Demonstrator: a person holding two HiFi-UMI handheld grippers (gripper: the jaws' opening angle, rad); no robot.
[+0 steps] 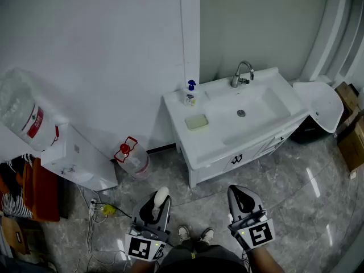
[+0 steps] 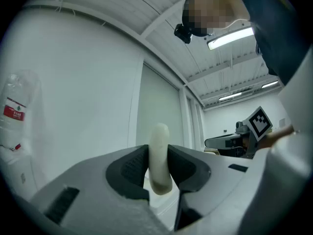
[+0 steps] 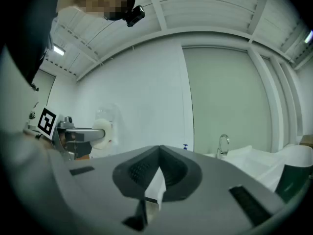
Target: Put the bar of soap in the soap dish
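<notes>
A pale bar of soap (image 1: 161,196) stands on edge between the pads of my left gripper (image 1: 160,200), low in the head view; the left gripper view shows the soap (image 2: 159,155) pinched by both dark pads. My right gripper (image 1: 241,193) is beside it, shut with nothing in it, its jaws meeting at the tip (image 3: 159,153). The pale green soap dish (image 1: 197,121) lies on the left side of the white sink counter (image 1: 181,131), well ahead of both grippers. From the right gripper view I see the left gripper's soap (image 3: 103,131) off to the left.
A blue-capped pump bottle (image 1: 189,93) stands behind the dish, next to the basin and faucet (image 1: 242,73). A water dispenser (image 1: 74,158) is on the left, with a jug (image 1: 132,156) and cables (image 1: 102,210) on the floor. A white bin (image 1: 321,104) and cardboard boxes (image 1: 350,132) stand right.
</notes>
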